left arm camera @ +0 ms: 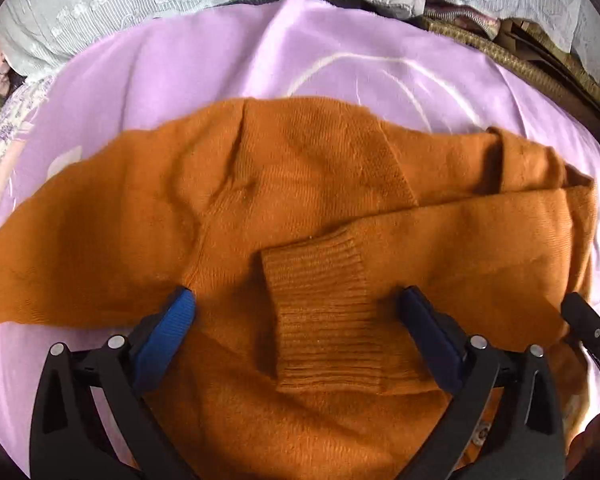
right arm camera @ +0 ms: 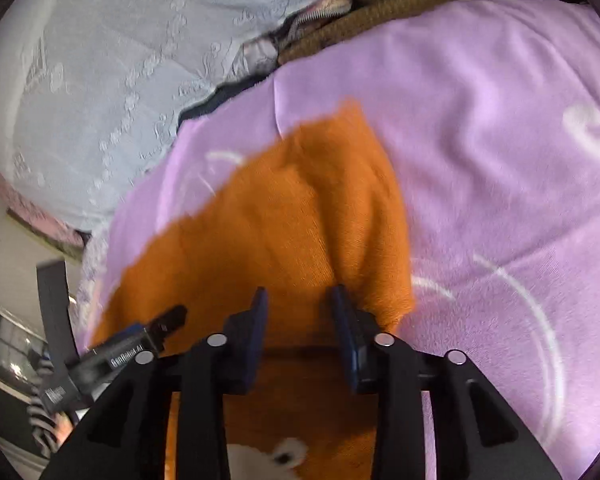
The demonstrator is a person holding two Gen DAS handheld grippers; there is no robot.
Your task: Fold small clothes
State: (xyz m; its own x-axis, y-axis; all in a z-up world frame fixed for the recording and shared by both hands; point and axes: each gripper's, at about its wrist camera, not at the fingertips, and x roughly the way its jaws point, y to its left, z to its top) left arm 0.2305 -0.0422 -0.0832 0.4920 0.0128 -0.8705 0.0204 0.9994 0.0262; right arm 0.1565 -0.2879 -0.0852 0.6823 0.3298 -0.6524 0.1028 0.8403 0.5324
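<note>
An orange sweater (left arm camera: pixel 300 208) is lying on a purple blanket (left arm camera: pixel 204 64) spread over a bed. One sleeve is lying folded across the middle, and its ribbed cuff (left arm camera: pixel 323 320) is sitting between the fingers of the left tool (left arm camera: pixel 296 304). That tool is spread wide and is not pinching anything. The right tool (right arm camera: pixel 300 300) is hanging over the sweater's edge with its fingers a little apart. Some orange knit is showing between them, but I cannot tell if they are squeezing it.

What could go wrong? The knit is soft and thick. If a tool is grabbing only the top layer, the sleeve could be sliding off and the fold could be coming undone. A pull could also be dragging the fuzzy blanket up with it.

The right view is blurry. A white patch with a dark dot (right arm camera: pixel 278 456) on the sweater is partly hidden by the tool, so I cannot tell what it shows. The bottom of the sweater is cut off.
</note>
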